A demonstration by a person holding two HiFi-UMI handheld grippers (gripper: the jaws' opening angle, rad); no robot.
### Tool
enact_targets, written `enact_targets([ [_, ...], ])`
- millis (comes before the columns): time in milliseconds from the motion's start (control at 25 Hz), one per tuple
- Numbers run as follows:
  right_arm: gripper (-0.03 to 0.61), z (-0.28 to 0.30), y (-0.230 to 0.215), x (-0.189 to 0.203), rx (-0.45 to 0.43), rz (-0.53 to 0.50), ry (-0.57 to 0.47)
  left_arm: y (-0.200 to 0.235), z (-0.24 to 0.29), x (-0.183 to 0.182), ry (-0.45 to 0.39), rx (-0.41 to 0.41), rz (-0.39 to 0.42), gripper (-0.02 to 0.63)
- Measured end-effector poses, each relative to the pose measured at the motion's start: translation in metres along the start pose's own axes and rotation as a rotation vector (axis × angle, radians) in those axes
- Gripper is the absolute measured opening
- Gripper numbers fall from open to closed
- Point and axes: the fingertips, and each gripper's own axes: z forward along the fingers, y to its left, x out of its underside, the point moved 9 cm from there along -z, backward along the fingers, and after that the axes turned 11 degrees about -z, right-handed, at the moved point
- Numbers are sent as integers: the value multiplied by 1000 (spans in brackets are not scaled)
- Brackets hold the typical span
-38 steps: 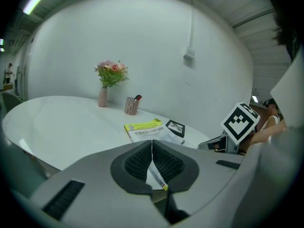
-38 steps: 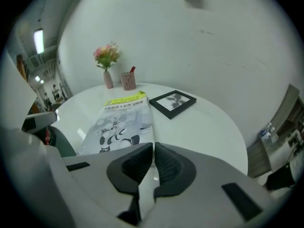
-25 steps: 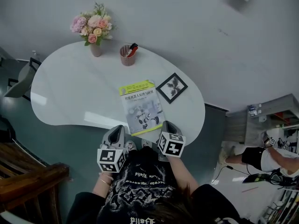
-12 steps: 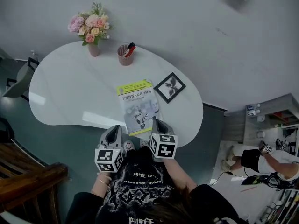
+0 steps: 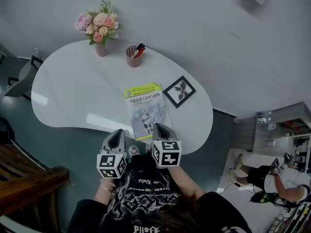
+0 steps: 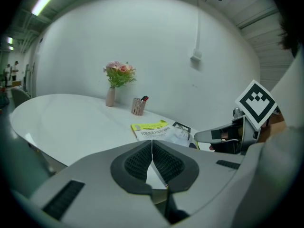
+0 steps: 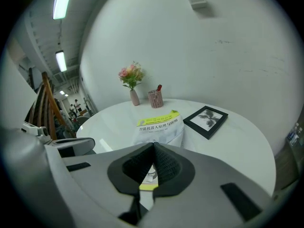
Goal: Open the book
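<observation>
A closed book (image 5: 145, 109) with a yellow-green top band and a grey cover picture lies flat on the white table (image 5: 73, 96), near its front edge. It also shows in the left gripper view as the book (image 6: 156, 129) and in the right gripper view as the book (image 7: 159, 127). My right gripper (image 5: 160, 129) hovers over the book's near edge, jaws shut and empty. To its left, my left gripper (image 5: 117, 136) sits at the table's front edge, off the book's near-left corner, also shut on nothing.
A black picture frame (image 5: 178, 91) lies just right of the book. At the back stand a pink pen cup (image 5: 132, 57) and a vase of flowers (image 5: 98, 29). A wooden stair rail (image 5: 29, 178) is at lower left; a person (image 5: 272, 171) is on the floor far right.
My right gripper has slid left and forward, from beside the book's near-right corner to over its near edge. The left gripper has barely shifted.
</observation>
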Motion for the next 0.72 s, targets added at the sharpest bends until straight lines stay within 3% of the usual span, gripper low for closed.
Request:
enact_targets([
  [720, 26, 5, 42, -19, -174, -119, -41, 9, -18, 4, -34, -73, -30, 25],
])
